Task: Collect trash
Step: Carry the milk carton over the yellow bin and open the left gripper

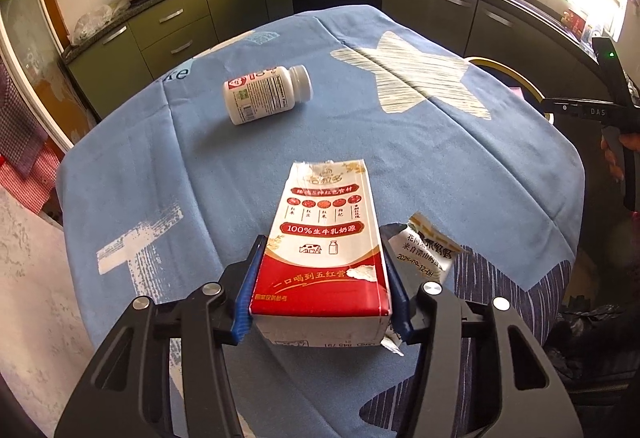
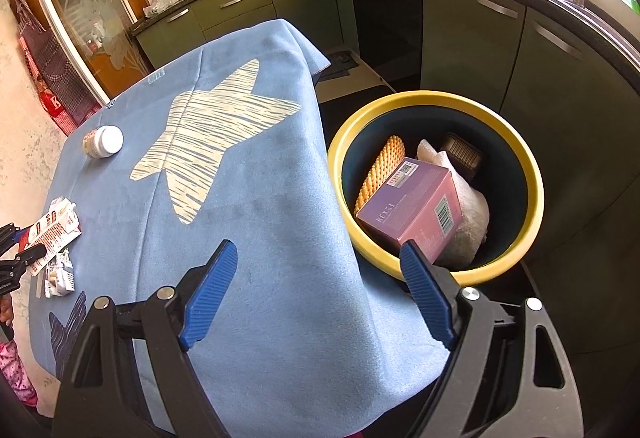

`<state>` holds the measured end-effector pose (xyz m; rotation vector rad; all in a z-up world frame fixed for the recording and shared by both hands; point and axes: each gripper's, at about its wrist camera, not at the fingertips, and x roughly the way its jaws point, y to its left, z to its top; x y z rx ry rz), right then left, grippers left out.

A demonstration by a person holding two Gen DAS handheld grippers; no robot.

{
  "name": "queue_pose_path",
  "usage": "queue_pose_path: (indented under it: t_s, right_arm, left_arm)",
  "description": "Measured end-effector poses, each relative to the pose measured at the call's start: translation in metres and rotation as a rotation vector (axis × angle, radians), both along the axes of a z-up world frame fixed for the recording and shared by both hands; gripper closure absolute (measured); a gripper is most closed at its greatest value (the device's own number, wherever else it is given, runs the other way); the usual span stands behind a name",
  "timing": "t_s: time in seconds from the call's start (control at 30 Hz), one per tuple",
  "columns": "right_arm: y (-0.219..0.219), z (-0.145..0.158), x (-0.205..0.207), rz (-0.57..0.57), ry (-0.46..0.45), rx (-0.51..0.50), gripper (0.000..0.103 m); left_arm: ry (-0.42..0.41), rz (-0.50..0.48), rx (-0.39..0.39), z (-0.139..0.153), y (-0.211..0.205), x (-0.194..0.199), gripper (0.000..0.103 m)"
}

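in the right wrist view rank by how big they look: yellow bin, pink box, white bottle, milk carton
1. yellow bin, largest by far
2. pink box inside it
3. milk carton and white bottle: both look small at the far left, and the carton is partly hidden by the left tongs, so these two are unranked.

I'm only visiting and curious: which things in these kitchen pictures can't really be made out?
- Small packet, left wrist view: partly hidden behind the milk carton held in the left hand-held gripper.
- Bin contents, right wrist view: the pink box covers what lies beneath it.
- Pill bottle label, left wrist view: print too small to read.
- Window area, both views: washed out by glare.
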<state>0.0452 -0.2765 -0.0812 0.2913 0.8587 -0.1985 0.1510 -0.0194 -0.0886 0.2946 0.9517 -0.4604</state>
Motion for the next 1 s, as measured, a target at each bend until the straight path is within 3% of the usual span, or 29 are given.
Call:
queue_pose_path:
  t_s: [0.73, 1.0]
  right_arm:
    - [-0.004, -0.002, -0.006, -0.008, -0.006, 0.015, 0.024]
    - [-0.021, 0.007, -0.024, -0.048, -0.042, 0.009, 0.024]
  left_arm:
    - [-0.086, -0.034, 0.028, 0.040, -0.019, -0.001, 0.050]
    - [-0.115, -0.134, -0.001, 0.067, -0.066, 0.004, 0.050]
